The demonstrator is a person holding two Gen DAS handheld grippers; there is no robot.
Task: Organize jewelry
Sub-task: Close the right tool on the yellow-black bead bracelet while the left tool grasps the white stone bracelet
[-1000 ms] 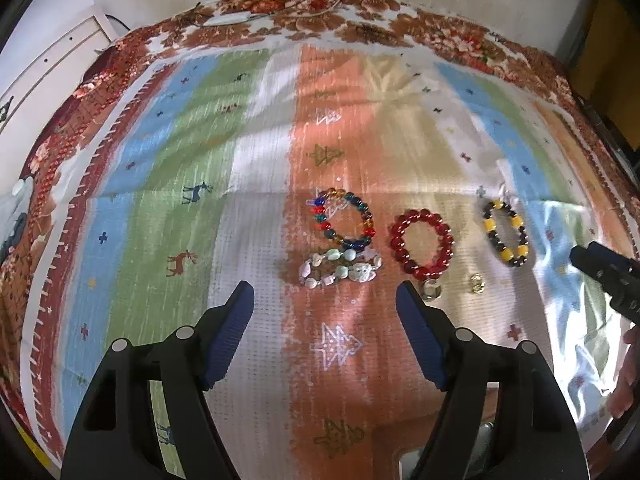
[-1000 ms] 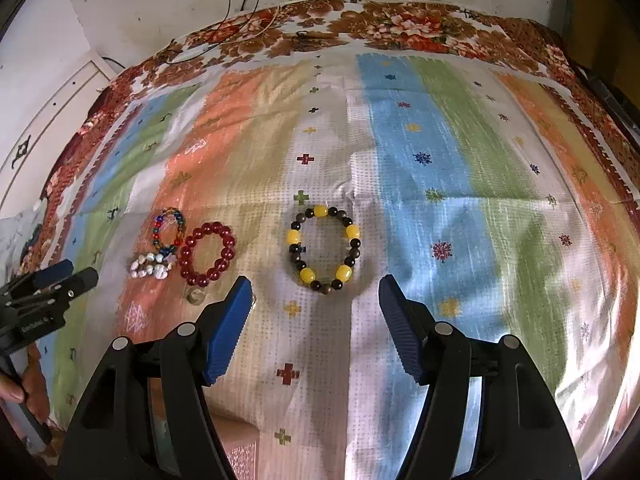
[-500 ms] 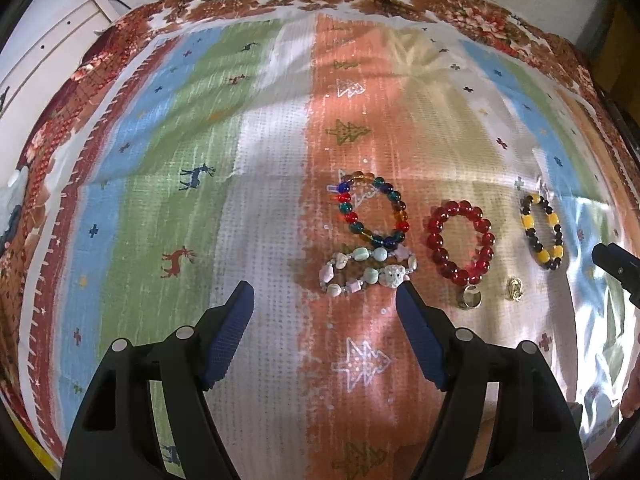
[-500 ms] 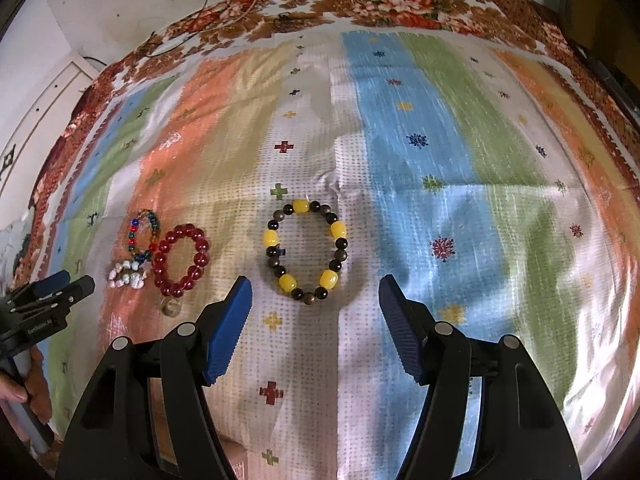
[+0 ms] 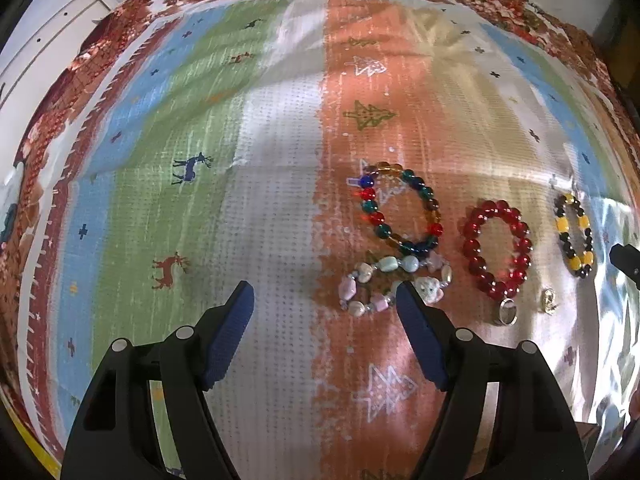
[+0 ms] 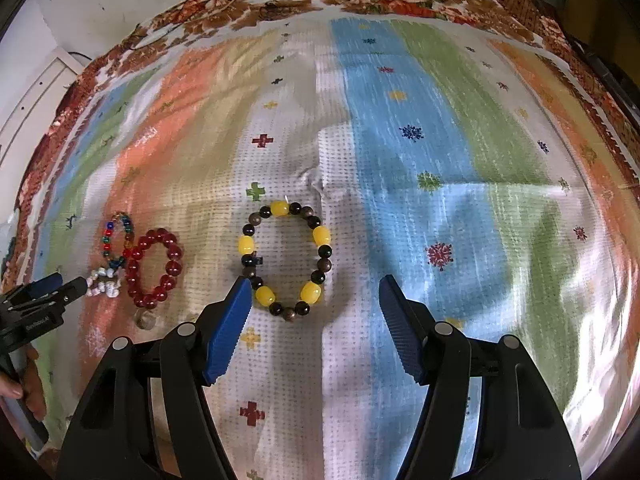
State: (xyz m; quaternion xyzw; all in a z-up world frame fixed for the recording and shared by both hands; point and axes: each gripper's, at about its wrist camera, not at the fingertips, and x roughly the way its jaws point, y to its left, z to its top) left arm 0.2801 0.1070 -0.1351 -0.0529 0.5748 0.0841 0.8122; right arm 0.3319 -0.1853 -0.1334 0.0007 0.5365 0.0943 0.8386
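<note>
**Both grippers wide above the bracelets**

Here, four bracelets lie on a striped cloth (image 5: 280,200). The left gripper (image 5: 324,300) stands wide and empty, its right finger overlapping the pale bracelet (image 5: 394,284) in view; the multicolour bracelet (image 5: 400,208) lies just beyond it. The red bracelet (image 5: 498,250) lies further right, two rings (image 5: 506,312) beside it. The right gripper (image 6: 314,294), equally wide and empty, hangs over the yellow bracelet (image 6: 286,258).

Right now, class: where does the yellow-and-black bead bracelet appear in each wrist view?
Left wrist view: yellow-and-black bracelet at the far right edge, right of the red bracelet.
Right wrist view: near centre, just ahead of the right tool's left finger.
Shared landmark: the red bracelet.
</note>
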